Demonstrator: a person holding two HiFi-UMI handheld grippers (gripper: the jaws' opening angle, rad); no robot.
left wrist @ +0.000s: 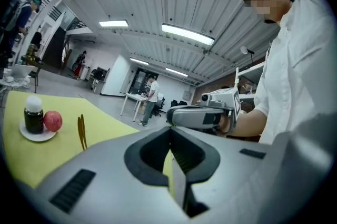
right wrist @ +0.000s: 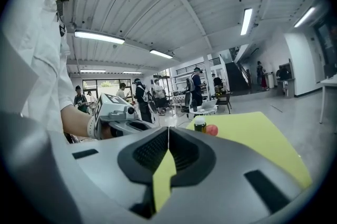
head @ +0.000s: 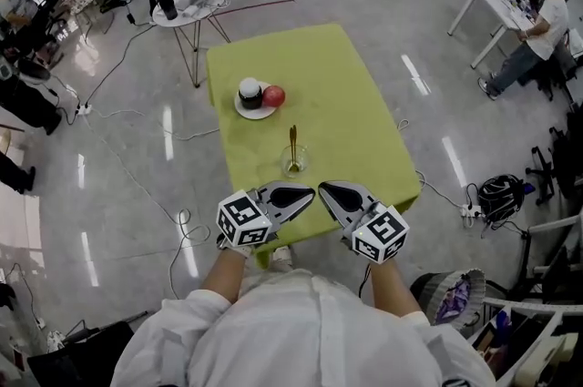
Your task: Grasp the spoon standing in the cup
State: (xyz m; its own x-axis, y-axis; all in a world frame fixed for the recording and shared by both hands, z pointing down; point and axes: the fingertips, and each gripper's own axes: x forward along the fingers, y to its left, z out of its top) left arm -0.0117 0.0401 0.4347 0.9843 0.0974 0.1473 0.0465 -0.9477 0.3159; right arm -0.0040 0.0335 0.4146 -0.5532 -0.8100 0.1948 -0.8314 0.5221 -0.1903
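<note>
Head view: spoon upright in a clear cup, the glass faint and hard to make out, on the yellow-green surface, just ahead of both tools. Left tool and right tool side by side at the near edge, jaws of each pressed together with nothing between. Farther back, a plate with a dark jar, label too small to read, and a red fruit, perhaps an apple.

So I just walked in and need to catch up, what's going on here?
A person holds the left gripper and the right gripper, both shut and empty, over the near edge of a green table. The spoon stands untouched in its cup just ahead of them. Farther back, a plate carries a dark jar and a red fruit.
</note>
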